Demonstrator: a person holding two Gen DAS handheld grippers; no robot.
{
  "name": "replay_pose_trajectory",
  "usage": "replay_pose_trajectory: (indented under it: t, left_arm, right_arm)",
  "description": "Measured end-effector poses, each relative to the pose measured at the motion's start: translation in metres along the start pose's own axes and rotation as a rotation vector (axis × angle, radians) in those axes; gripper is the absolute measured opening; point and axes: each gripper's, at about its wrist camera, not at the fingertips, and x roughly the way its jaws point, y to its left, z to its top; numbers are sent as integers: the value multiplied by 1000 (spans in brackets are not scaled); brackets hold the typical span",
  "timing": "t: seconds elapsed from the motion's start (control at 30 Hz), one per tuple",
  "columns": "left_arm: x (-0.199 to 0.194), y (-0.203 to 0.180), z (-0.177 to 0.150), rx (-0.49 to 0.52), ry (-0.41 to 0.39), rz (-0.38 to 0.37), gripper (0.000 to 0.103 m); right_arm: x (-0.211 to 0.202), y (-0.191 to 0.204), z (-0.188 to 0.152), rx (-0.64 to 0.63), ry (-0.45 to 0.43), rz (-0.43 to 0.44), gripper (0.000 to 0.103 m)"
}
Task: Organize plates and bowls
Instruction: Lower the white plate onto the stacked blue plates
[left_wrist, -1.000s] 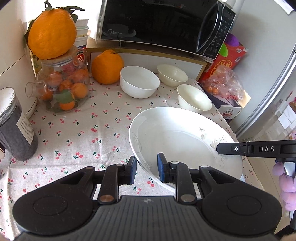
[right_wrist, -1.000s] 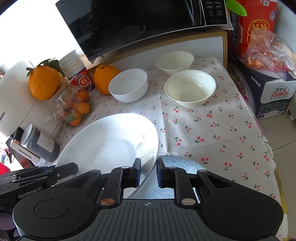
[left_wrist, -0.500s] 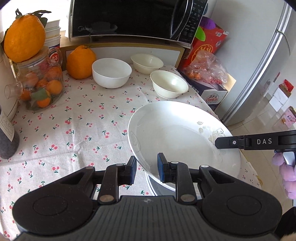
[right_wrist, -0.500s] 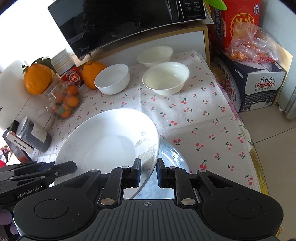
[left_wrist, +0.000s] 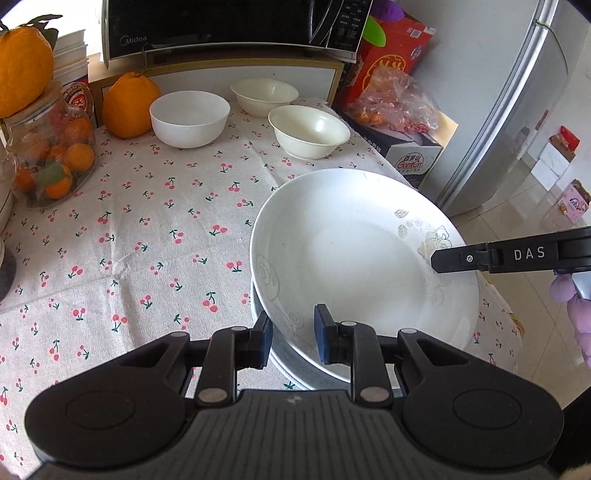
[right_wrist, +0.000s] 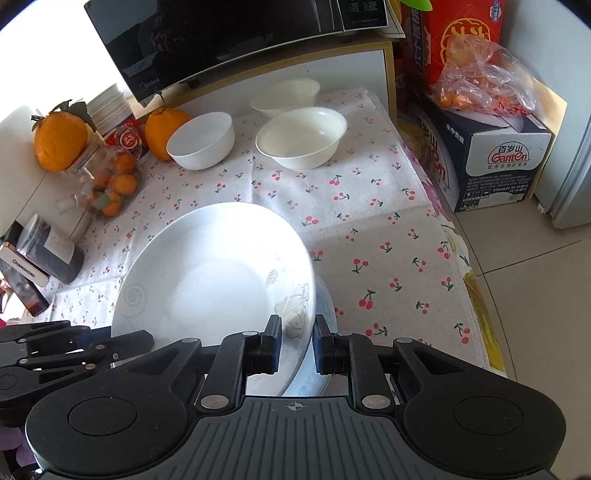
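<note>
jar of small oranges (left_wrist: 55, 155) sat far left on the cherry-print cloth (left_wrist: 147, 236), big orange (left_wrist: 130, 105) behind it by the microwave (left_wrist: 229, 26). three bowls further back: white bowl (left_wrist: 189, 117), then two cream bowls (left_wrist: 309, 131) toward the right. left gripper (left_wrist: 291, 334) was clamped on the near-left rim of the white plate (left_wrist: 354, 258), one pad under, one on the inner face. plate was tilted, held over a second plate (right_wrist: 325, 306) lying on the cloth at the table's near-right corner; contact between the two couldn't be read. right gripper (right_wrist: 297, 345) was clenched on the plate's opposite rim, by the floral print. boxes and a bag of fruit (right_wrist: 480, 81) sat far right.
</note>
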Motion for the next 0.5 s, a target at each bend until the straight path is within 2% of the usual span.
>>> replay_pose_trajectory:
  t: [0.5]
  left_arm:
    - [9,-9,-4,19,36,6,22]
  right_arm:
    - [7,-1,-6,-34,36,-62,18]
